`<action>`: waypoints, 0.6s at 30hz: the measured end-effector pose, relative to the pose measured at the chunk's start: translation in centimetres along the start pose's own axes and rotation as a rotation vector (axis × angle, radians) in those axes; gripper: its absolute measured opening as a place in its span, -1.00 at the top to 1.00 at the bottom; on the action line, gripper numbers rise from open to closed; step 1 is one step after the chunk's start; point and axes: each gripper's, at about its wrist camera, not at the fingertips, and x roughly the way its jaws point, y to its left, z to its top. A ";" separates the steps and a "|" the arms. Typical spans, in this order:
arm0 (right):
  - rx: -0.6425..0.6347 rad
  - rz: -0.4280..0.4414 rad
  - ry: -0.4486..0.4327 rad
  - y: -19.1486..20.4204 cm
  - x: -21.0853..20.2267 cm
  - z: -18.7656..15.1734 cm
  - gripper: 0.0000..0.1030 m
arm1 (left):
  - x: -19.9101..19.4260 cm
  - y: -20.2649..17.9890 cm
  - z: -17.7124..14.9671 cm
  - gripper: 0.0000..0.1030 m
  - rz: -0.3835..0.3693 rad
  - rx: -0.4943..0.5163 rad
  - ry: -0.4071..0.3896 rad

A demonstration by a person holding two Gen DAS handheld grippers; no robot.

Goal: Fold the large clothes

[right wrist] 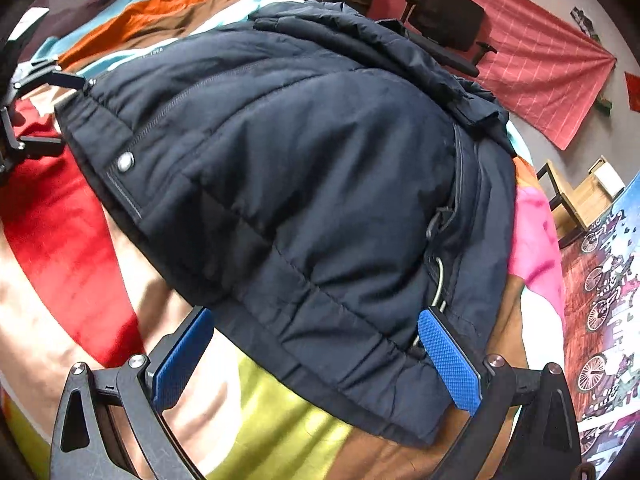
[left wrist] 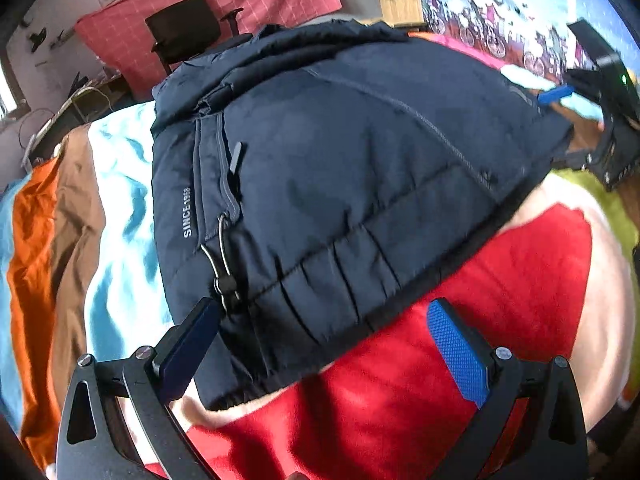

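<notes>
A dark navy padded jacket [left wrist: 340, 168] lies zipped on a colourful bedspread [left wrist: 500, 300], its hem toward me. It also shows in the right wrist view [right wrist: 300, 168]. My left gripper [left wrist: 324, 344] is open, its fingers straddling the left corner of the hem by the drawcord toggle [left wrist: 226, 284]. My right gripper [right wrist: 316, 352] is open, its fingers straddling the right part of the hem. The right gripper also shows at the jacket's far corner in the left wrist view [left wrist: 600, 108], and the left gripper shows in the right wrist view [right wrist: 36, 92].
The bedspread [right wrist: 60, 220] has red, orange, brown, cyan, pink and green patches. A black office chair [left wrist: 184, 28] stands beyond the bed before a red checked cloth. A wooden cabinet [left wrist: 400, 0] and a bicycle-print cloth [right wrist: 604, 300] are to the side.
</notes>
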 end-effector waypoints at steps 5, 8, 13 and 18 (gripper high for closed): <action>-0.058 -0.017 0.007 0.3 0.5 -1.4 -1.00 | 1.2 -1.0 -0.7 -0.97 0.064 0.058 0.024; -0.096 -0.040 0.005 0.7 0.6 -2.3 -1.00 | 1.6 -1.7 -1.0 -0.97 0.106 0.078 0.017; -0.103 -0.077 -0.007 0.7 0.9 -3.4 -1.00 | 1.9 -1.7 -1.3 -0.97 0.159 0.083 0.001; -0.148 -0.127 -0.043 1.4 0.9 -4.0 -1.00 | 2.1 -2.1 -1.4 -0.97 0.246 0.084 -0.019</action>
